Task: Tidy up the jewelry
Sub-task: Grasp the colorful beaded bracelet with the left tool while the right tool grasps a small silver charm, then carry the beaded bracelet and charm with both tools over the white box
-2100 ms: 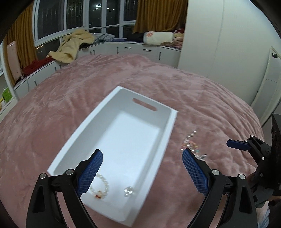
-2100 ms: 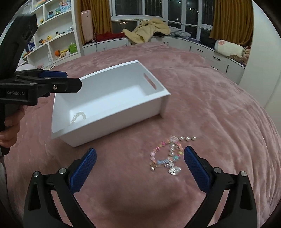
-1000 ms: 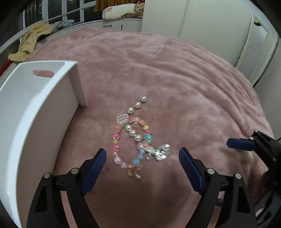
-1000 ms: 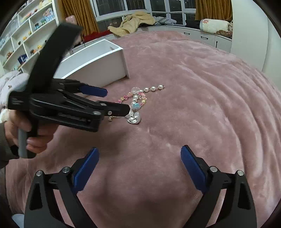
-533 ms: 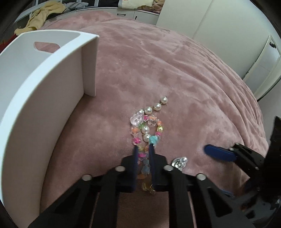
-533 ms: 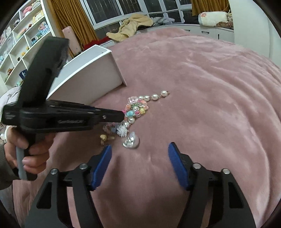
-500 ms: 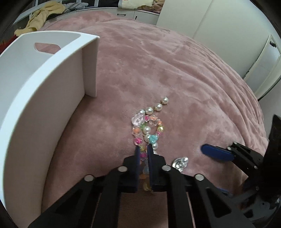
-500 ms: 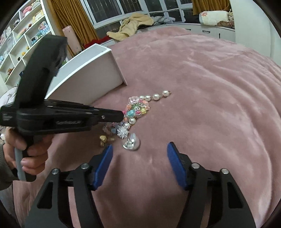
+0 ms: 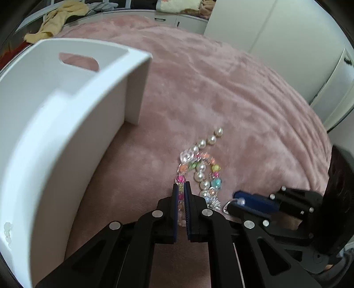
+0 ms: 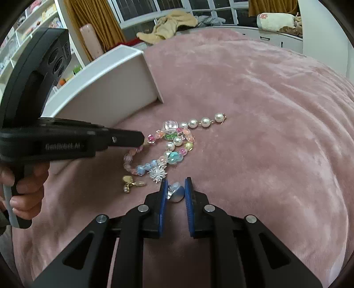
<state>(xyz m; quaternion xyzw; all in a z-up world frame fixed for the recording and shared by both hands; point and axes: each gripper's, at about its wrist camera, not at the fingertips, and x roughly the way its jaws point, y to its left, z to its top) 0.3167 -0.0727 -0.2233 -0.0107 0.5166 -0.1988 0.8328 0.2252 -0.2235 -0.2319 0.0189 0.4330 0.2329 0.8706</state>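
A pile of jewelry lies on the pink bedspread: a colourful bead bracelet (image 10: pixel 174 141), a pearl strand (image 10: pixel 205 121), a gold piece (image 10: pixel 130 182) and a silver spiky charm (image 10: pixel 157 172). My left gripper (image 9: pixel 181 187) is shut on the colourful bead bracelet (image 9: pixel 194 165) and shows in the right wrist view (image 10: pixel 141 138). My right gripper (image 10: pixel 175 188) is closed around a silver heart charm (image 10: pixel 177 192); its tips show in the left wrist view (image 9: pixel 237 199). The white box (image 9: pixel 66 106) stands to the left.
The white box (image 10: pixel 106 88) holds a pearl piece (image 9: pixel 7 230) at its near corner. Pink bedspread (image 10: pixel 265 110) spreads to the right. Window bench with clothes (image 10: pixel 174 24) and shelves (image 10: pixel 33 20) lie behind the bed.
My right gripper has moved in and closed from open around the silver heart charm. My left gripper stays shut on the bead bracelet and has shifted slightly.
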